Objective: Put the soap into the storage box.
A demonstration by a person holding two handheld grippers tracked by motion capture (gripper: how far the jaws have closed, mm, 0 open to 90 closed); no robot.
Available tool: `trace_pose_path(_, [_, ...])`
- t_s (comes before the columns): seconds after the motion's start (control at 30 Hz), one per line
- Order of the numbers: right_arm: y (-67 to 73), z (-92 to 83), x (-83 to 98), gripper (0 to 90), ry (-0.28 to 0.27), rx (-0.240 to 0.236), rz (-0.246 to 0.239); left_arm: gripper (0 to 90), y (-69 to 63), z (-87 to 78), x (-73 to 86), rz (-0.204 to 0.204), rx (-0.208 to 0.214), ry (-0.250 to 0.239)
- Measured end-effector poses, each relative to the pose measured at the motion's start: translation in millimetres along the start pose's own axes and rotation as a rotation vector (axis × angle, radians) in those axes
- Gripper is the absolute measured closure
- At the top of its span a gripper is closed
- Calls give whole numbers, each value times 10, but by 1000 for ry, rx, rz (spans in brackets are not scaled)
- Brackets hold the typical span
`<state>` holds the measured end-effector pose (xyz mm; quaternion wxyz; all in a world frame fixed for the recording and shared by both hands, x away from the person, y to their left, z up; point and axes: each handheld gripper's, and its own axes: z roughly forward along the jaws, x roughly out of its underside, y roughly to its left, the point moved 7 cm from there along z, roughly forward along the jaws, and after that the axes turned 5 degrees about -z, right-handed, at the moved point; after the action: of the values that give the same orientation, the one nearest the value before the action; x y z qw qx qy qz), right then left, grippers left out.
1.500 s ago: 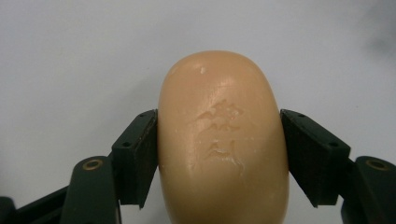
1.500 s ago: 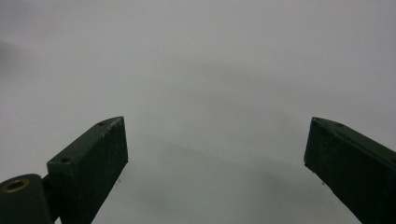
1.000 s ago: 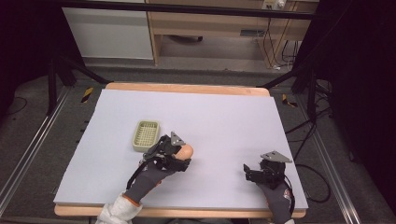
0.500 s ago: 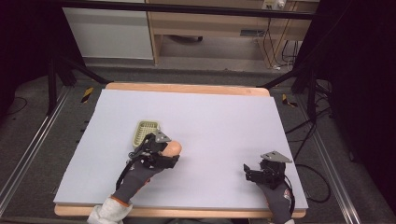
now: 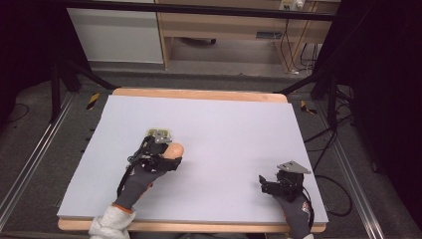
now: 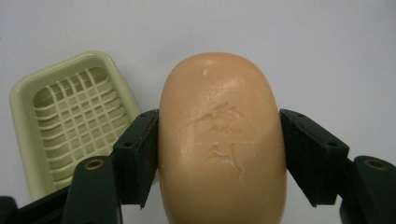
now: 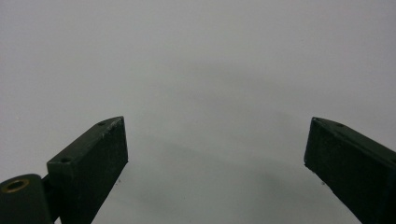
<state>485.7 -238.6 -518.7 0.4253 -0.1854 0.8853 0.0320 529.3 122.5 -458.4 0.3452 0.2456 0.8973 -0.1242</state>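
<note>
Left gripper (image 6: 219, 140) is clamped on a peach-coloured soap bar (image 6: 222, 140) — both black jaws press flat against its long sides, bar sticks out well past the jaw tips. Top face of the bar has a faint embossed mark and a couple of small nicks.

In the high view the left gripper (image 5: 166, 152) sits over the left-centre of the white table (image 5: 234, 129), soap bar (image 5: 174, 149) pointing away from the person. Grey-gloved left hand (image 5: 142, 177) behind it, white sleeve at the bottom edge.

Pale yellow-green soap dish (image 6: 70, 126) lies on the table just beside the bar, on its left in the left gripper view. Rectangular, rounded corners, grid insert inside. Dish is empty; the left jaw overlaps its near corner in that view. Can't tell from that view whether the bar is touching the table or lifted off it. In the high view the soap dish (image 5: 152, 132) is mostly hidden behind the gripper, only a sliver of rim visible.

Right gripper (image 7: 215, 154) — jaws spread wide, nothing between them, plain white table surface ahead. High view puts the right gripper (image 5: 268, 184) near the table's front right corner, well apart from the left one, grey three-cornered plate on top, right hand (image 5: 293, 206) gloved.
</note>
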Motion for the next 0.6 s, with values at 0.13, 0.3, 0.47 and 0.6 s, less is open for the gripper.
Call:
trace_pose_path(0.13, [3,0,-1,64,2,-4,7,315,59,1,-24,-12,-7,-5])
trace_pose_path(0.3, [4,1,-3,64,2,-2,8,316,122,24,-41,-34,-16,-11])
trace_pose_path(0.47, [4,0,-6,64,2,1,11,316,182,38,-65,-45,-31,-20])
trace_pose_path(0.6, [2,1,-10,64,0,2,10,316,222,46,-77,-51,-40,-21])
